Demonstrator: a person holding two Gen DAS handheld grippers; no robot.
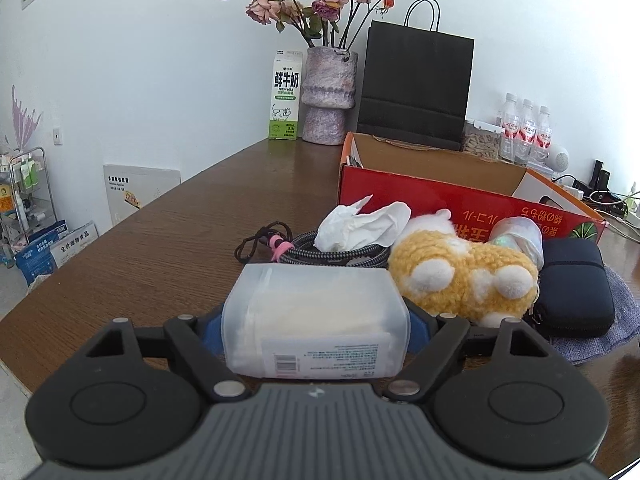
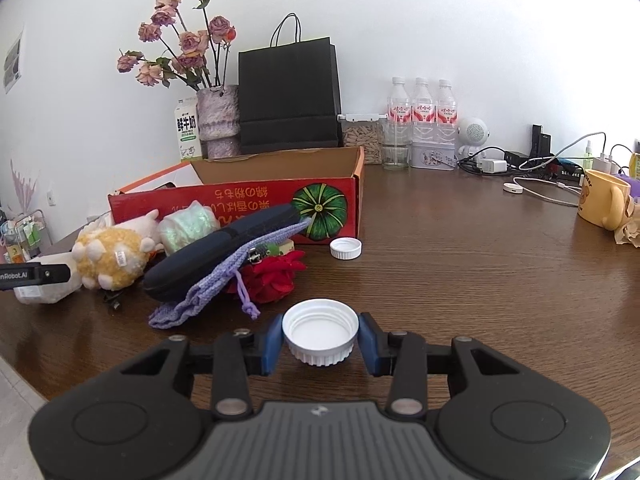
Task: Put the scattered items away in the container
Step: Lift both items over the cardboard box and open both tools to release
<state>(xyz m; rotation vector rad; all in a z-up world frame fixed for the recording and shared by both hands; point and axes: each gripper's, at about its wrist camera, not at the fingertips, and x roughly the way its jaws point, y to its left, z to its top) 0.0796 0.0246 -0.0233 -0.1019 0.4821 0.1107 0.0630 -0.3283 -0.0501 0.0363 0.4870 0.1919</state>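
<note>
My left gripper [image 1: 316, 320] is shut on a translucent plastic box [image 1: 316, 304] of white pads; its blue pads press both sides. My right gripper [image 2: 320, 326] is shut on an upturned white bottle cap [image 2: 320, 328], low over the wooden table. The open red cardboard box [image 2: 240, 200] stands behind a heap of items: yellow plush toy [image 2: 108, 256], dark zip case [image 2: 224, 252], purple knitted pouch [image 2: 208, 292], red fabric flower [image 2: 272, 276], shiny roll [image 2: 188, 224]. A crumpled tissue [image 1: 360, 224] and braided cable [image 1: 320, 248] lie left of the toy. A second cap [image 2: 346, 248] lies by the box.
Along the back wall stand a milk carton [image 1: 285, 96], a vase of dried roses [image 1: 326, 96], a black paper bag [image 2: 288, 100] and water bottles [image 2: 422, 108]. A yellow mug [image 2: 600, 200] and charger cables [image 2: 540, 188] are at the right. The table's near-left edge [image 1: 16, 376] drops off.
</note>
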